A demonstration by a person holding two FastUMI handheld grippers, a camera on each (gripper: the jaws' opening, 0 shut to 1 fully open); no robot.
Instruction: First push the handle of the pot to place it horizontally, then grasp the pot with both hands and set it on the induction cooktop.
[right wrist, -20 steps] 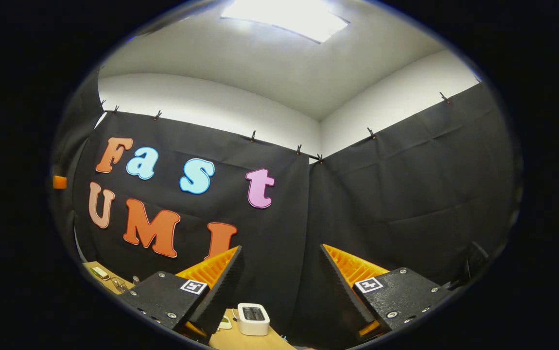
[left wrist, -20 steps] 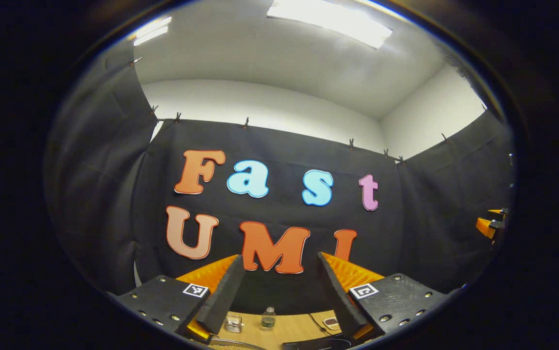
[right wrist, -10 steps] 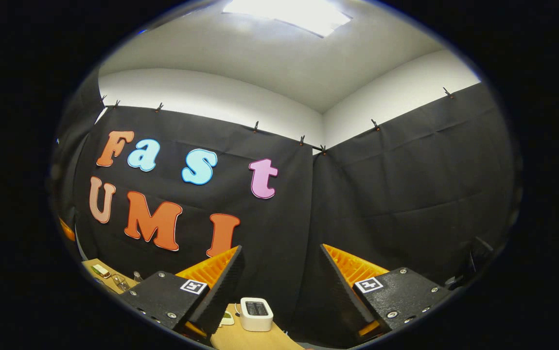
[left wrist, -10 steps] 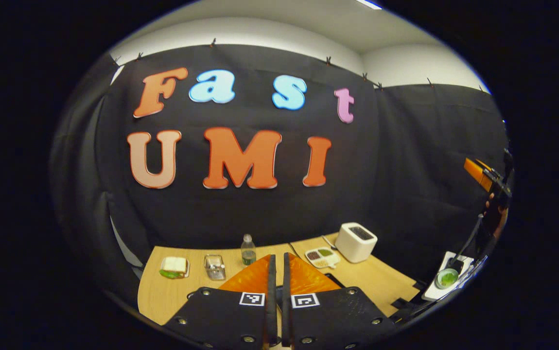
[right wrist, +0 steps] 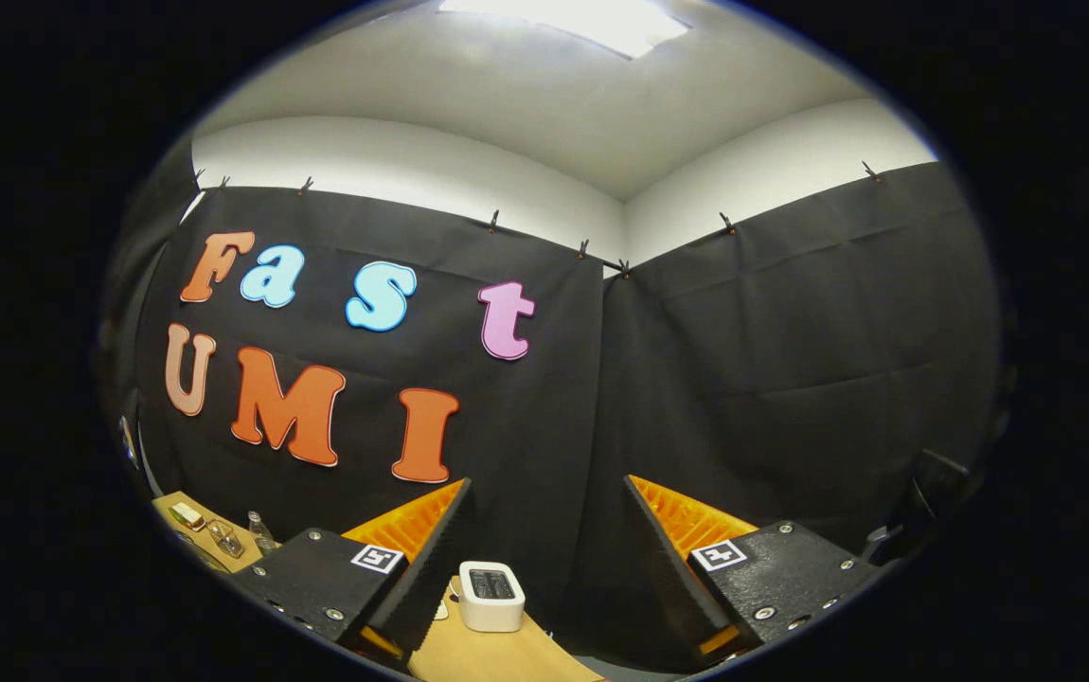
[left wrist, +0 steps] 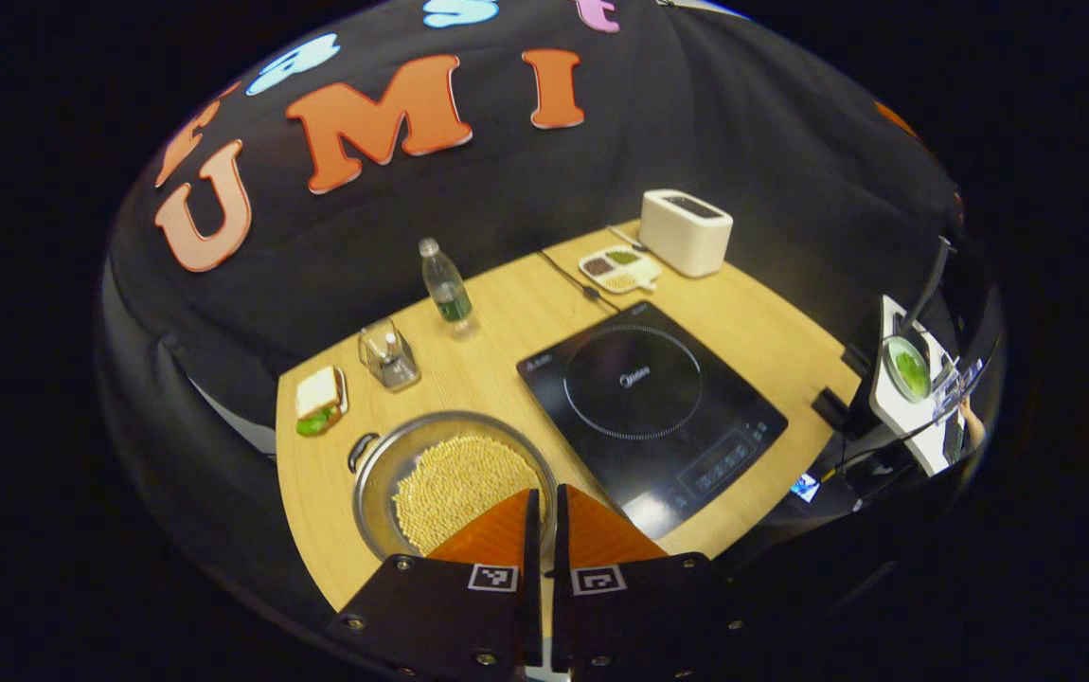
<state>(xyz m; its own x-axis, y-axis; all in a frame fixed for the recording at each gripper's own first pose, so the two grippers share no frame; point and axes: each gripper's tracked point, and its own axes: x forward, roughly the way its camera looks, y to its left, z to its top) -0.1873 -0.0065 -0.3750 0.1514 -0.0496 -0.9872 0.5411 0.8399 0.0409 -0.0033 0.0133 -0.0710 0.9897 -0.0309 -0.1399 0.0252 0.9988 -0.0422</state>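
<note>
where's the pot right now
In the left gripper view the pot sits on the table's near left part, just left of the cooktop and right ahead of the left claw, with the sandwich beyond it.

Black cloth (right wrist: 791,360) pinned with small clips lines the booth's walls beneath white upper walls (right wrist: 393,170) and a bright ceiling light panel (right wrist: 568,14), while a light wooden table (left wrist: 497,322) stands against the cloth.

Bright ceiling panel (right wrist: 568,14) overhead, glare on the cooktop (left wrist: 653,403), strong fisheye bending at edges.
</note>
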